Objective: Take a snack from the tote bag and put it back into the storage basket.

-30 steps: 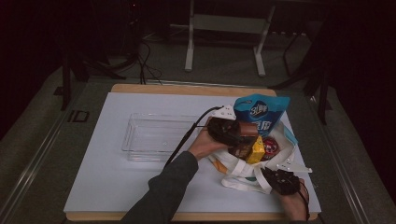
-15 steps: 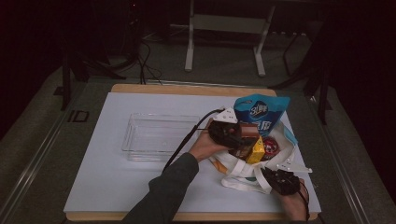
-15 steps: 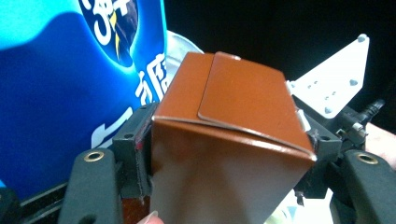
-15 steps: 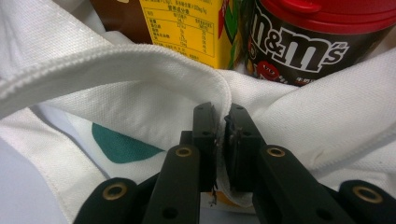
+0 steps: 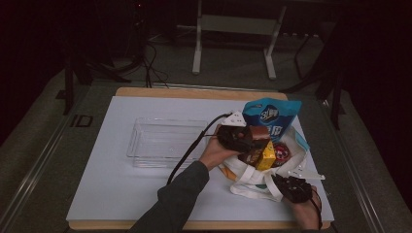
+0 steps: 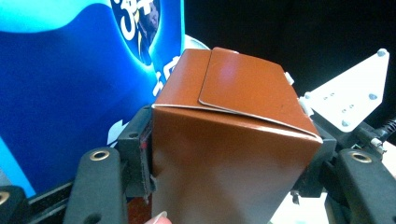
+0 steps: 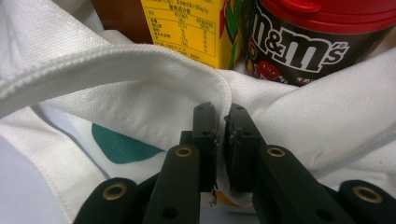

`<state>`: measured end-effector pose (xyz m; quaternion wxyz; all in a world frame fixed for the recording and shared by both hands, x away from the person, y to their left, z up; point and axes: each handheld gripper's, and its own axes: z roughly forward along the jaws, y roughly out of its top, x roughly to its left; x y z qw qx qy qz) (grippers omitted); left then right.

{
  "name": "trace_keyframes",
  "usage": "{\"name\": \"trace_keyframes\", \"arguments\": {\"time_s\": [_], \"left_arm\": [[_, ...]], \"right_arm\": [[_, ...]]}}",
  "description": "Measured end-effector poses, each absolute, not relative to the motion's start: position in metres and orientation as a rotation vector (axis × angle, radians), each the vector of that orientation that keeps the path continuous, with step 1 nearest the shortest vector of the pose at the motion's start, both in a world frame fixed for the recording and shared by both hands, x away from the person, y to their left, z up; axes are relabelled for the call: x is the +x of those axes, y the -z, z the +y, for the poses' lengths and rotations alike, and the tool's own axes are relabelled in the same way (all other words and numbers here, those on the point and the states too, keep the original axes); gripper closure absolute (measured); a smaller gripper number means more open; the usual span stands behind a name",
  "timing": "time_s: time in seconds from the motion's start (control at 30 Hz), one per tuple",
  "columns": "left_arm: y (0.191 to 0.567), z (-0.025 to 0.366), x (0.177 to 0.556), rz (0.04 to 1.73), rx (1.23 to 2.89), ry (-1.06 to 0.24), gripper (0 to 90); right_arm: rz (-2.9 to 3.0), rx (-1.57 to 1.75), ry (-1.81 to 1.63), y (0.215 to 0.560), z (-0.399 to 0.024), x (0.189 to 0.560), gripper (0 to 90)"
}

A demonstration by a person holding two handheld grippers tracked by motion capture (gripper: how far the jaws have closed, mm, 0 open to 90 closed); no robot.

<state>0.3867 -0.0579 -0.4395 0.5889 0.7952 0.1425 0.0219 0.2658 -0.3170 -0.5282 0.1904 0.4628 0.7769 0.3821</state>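
Note:
My left gripper (image 5: 244,138) hovers over the open white tote bag (image 5: 247,177) and is shut on a brown carton box (image 6: 233,140), both pads pressing its sides. Its jaws have just been closing, with that box between them. The box (image 5: 258,132) sits high, in front of a blue snack bag (image 5: 271,115). My right gripper (image 7: 223,125) is shut on the tote's cloth rim (image 7: 140,60) at the near side (image 5: 287,187). Inside the tote stand a yellow carton (image 7: 187,28) and a red-lidded M&M's tub (image 7: 308,42).
A clear plastic tray (image 5: 165,141) lies to the left of the tote on the white table mat (image 5: 121,194). The blue snack bag (image 6: 70,84) stands close behind the brown box. Dark floor, cables and a stand's legs lie beyond the table's far edge.

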Motion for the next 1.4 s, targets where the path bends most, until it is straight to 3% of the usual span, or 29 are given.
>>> {"name": "trace_keyframes", "arguments": {"time_s": [0.67,1.4], "left_arm": [[0.430,-0.055,0.383,0.331,1.841,-0.112,42.0],[0.393,-0.030,0.376,0.308,1.742,-0.154,42.7]], "right_arm": [[2.183,1.304,-1.078,0.528,-0.317,0.265,83.6],[2.179,1.301,-1.079,0.529,-0.317,0.265,83.6]]}}
